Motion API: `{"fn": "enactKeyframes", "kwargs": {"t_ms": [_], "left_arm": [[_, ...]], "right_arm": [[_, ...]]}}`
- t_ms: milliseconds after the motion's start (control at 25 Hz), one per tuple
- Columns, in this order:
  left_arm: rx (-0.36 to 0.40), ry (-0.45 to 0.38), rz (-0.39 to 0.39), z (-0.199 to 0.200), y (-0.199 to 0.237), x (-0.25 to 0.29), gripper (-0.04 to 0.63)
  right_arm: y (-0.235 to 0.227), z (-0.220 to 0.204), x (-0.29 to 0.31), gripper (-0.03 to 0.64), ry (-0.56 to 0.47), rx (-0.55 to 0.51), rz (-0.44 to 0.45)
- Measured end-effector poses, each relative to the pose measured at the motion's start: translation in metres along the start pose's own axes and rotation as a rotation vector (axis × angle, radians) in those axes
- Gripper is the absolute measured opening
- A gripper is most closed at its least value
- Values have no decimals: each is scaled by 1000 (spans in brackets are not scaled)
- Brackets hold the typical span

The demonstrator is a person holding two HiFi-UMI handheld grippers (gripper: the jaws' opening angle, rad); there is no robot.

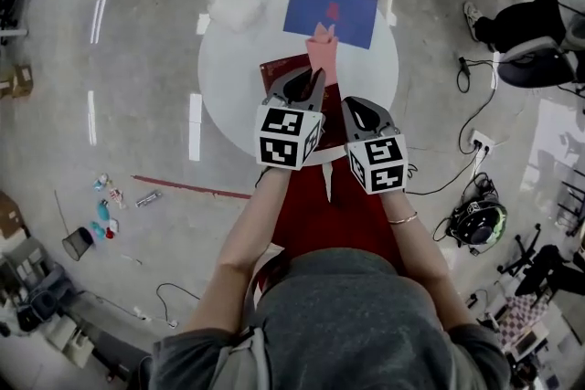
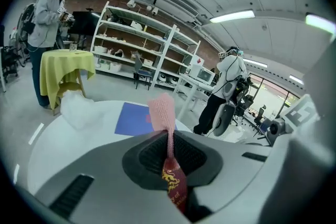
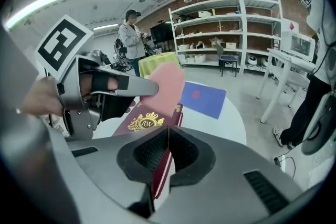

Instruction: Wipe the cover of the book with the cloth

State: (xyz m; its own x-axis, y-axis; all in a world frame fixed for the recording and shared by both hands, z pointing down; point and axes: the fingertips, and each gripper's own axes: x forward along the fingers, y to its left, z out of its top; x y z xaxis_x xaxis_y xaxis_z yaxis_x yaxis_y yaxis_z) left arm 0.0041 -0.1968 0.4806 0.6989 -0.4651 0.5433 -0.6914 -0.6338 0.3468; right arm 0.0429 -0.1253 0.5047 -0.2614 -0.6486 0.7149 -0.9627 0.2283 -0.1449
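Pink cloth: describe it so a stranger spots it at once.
On the round white table, nearer than the blue rectangular sheet, is a dark red gold-crested book. Over it the pink textured cloth sticks out of the shut left gripper, the only soft pink thing there.

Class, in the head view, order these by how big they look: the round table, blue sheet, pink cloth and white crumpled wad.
1. round table
2. blue sheet
3. white crumpled wad and pink cloth: they look too alike to rank.
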Motion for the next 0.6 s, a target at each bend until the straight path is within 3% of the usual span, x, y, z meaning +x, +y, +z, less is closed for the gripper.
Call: {"fn": "enactKeyframes", "kwargs": {"t_ms": [240, 600], "left_arm": [[11, 93, -47, -17, -14, 30, 32], [-15, 237, 47, -54, 13, 36, 32]], "right_arm": [[-11, -5, -1, 29, 5, 19, -38], [-1, -8, 13, 29, 31, -19, -9]]}}
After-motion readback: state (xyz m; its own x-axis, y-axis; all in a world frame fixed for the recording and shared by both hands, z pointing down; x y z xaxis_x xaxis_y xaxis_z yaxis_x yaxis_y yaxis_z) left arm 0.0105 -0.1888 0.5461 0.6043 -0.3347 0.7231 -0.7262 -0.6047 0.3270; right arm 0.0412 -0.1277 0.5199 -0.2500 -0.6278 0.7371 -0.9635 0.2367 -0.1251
